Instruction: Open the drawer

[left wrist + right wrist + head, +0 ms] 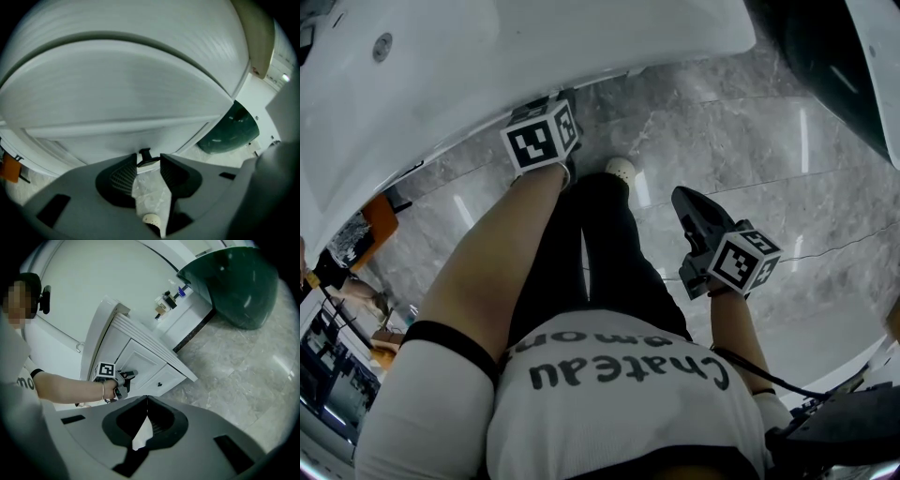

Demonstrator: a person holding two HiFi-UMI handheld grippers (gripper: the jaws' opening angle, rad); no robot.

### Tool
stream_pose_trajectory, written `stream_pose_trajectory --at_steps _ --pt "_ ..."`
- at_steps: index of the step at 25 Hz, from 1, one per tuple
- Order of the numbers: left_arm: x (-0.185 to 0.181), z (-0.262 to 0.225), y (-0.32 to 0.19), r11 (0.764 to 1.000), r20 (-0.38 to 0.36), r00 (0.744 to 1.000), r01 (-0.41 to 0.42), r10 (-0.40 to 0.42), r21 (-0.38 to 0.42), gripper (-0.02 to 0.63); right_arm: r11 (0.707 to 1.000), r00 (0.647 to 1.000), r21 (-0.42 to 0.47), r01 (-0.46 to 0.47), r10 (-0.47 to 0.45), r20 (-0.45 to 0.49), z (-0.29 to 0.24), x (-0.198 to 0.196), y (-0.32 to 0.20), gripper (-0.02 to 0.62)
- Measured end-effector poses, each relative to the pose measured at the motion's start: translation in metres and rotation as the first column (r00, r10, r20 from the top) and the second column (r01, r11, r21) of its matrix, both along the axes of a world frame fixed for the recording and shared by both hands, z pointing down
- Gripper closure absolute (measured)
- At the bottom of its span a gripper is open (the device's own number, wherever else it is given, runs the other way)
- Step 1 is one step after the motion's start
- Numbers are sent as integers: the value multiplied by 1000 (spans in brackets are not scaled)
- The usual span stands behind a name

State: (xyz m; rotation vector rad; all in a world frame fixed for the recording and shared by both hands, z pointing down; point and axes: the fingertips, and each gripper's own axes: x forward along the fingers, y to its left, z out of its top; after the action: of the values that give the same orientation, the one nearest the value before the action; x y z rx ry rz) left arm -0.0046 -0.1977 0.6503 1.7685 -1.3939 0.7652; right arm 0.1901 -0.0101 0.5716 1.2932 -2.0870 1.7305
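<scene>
Your left tongs (148, 157) straddle the drawer knob (145, 153), not yet clenched; your right tongs (147, 399) are clenched on nothing. The drawer (140, 359) looks closed: gripping and pulling remain.

The left arm (497, 262) stretches straight forward, its left gripper (148, 161) tilted downward with the 2 jaws standing apart, while the right forearm (733, 328) holds the right gripper (146, 398) lower, jaw tips touching, nothing between them.
</scene>
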Motion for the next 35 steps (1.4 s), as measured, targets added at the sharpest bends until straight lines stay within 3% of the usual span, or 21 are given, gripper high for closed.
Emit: stream_pose_trajectory --at_steps 5,16,30,35 --pt "5 2 15 997 39 997 -73 73 3 456 1000 1000 0 0 0 6 -1 -2 -1 584" --pt "16 9 60 976 15 977 -213 214 -50 477 1000 1000 1 17 -17 17 -2 -8 -4 584" --pt "24 16 96 945 -14 947 -320 320 -62 509 999 999 -14 42 -42 3 3 -8 -1 584" --pt "27 16 107 944 -27 946 -324 323 -61 511 999 999 -16 51 -51 5 3 -10 0 584"
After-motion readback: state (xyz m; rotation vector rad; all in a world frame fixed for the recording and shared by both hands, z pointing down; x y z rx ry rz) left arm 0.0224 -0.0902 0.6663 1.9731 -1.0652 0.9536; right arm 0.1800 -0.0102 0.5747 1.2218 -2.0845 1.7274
